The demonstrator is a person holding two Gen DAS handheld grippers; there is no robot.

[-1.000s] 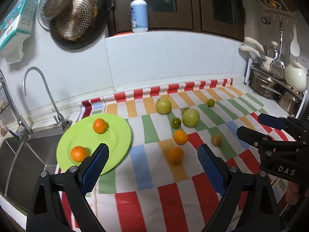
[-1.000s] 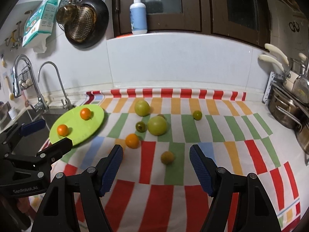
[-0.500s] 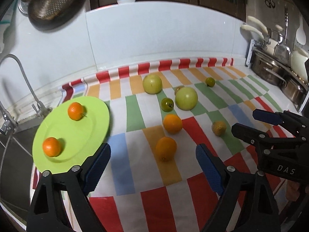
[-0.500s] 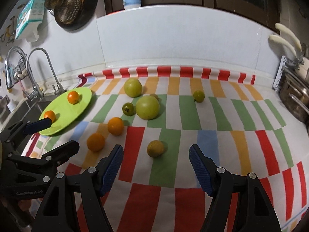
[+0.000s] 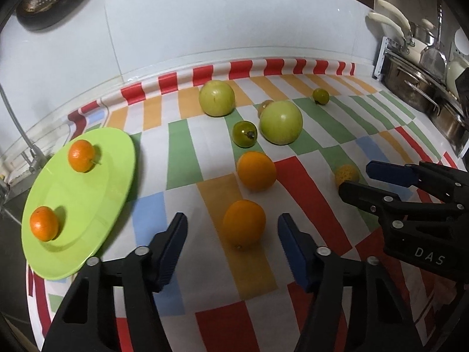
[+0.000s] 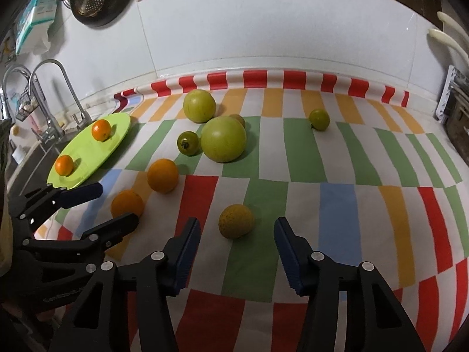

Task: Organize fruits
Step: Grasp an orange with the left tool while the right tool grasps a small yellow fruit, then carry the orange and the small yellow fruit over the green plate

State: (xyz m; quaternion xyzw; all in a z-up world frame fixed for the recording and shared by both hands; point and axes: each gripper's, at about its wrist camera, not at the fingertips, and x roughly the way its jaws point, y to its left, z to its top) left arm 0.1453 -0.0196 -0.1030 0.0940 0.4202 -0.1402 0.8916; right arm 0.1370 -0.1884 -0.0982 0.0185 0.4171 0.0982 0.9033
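My left gripper (image 5: 233,234) is open, its pads on either side of an orange (image 5: 244,223) on the striped cloth, just short of it. A second orange (image 5: 256,170) lies beyond. A green plate (image 5: 96,205) at the left holds two small oranges (image 5: 81,155) (image 5: 44,223). My right gripper (image 6: 237,240) is open around a yellowish-brown fruit (image 6: 236,221), apart from it. Two large green fruits (image 6: 223,139) (image 6: 199,106) and two small green ones (image 6: 188,143) (image 6: 319,119) lie farther back.
A sink and taps (image 6: 55,117) are at the left past the plate. Steel pots (image 5: 416,88) stand at the right on a rack. A white tiled wall (image 5: 234,23) closes the back. The striped cloth (image 6: 337,205) covers the counter.
Both grippers have moved forward and down toward the cloth. The left one now brackets the near orange, the right one brackets the yellowish-brown fruit. Both stay open.
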